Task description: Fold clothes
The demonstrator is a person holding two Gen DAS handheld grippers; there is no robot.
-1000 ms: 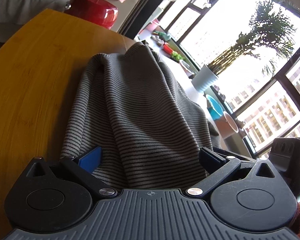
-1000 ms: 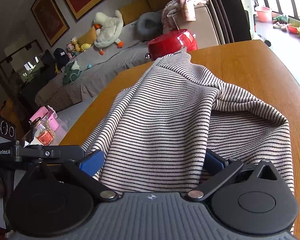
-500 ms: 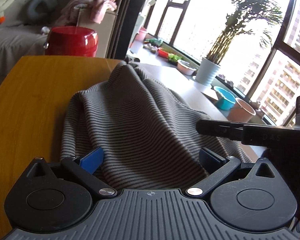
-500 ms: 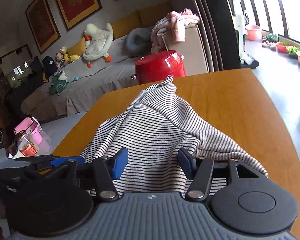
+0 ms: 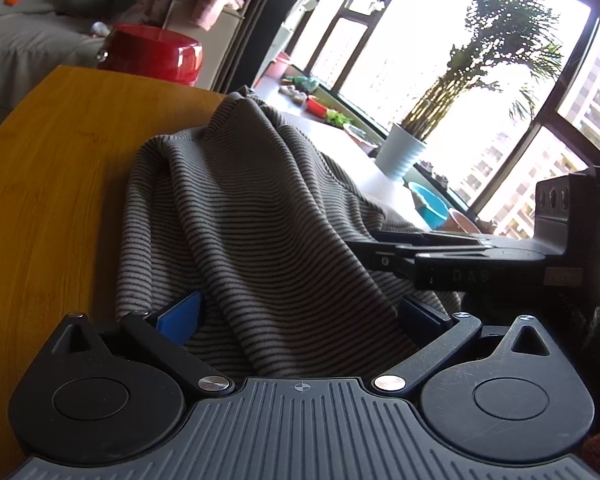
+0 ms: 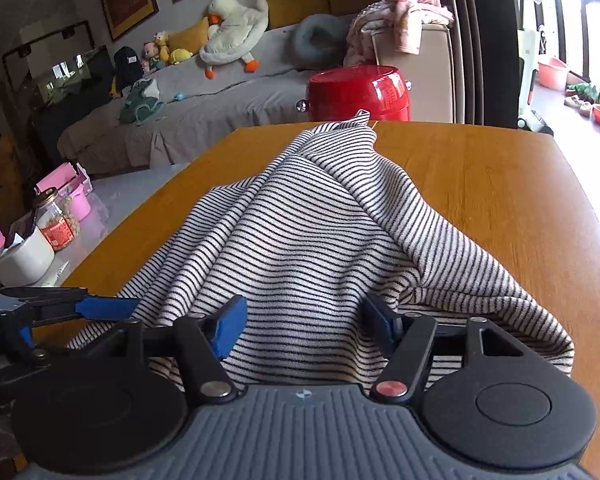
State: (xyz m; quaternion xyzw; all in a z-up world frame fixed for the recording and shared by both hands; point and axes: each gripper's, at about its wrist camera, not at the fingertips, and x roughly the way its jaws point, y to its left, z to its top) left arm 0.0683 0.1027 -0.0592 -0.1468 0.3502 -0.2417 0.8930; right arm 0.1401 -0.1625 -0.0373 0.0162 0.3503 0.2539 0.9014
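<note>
A: Where is the striped garment (image 6: 300,232) sitting right now?

B: It is lying bunched on the wooden table (image 6: 500,200), running from the near edge toward the far edge by the red pot (image 6: 358,92). It is heaping up in ridges and loose folds, not lying flat.

A: What is the right gripper (image 6: 302,322) doing?

B: Its jaws are closing, with the near hem of the cloth bunching between the 2 blue pads. The pads are not yet pressing it together, as far as I can judge, so I am calling it open around the fabric.

A: And the left gripper (image 5: 300,312)?

B: It is standing wide open, with the near edge of the cloth draping between its fingers and nothing pinched. In its view the right gripper is reaching in from the side, just beside it.

A: So how far along is the folding?

B: It is looking early. No neat fold is showing; the cloth is crumpled, and neither claw is holding it firmly. Gripping the near hem, spreading or lifting it, and laying every fold are all remaining, judging by how it is lying.
</note>
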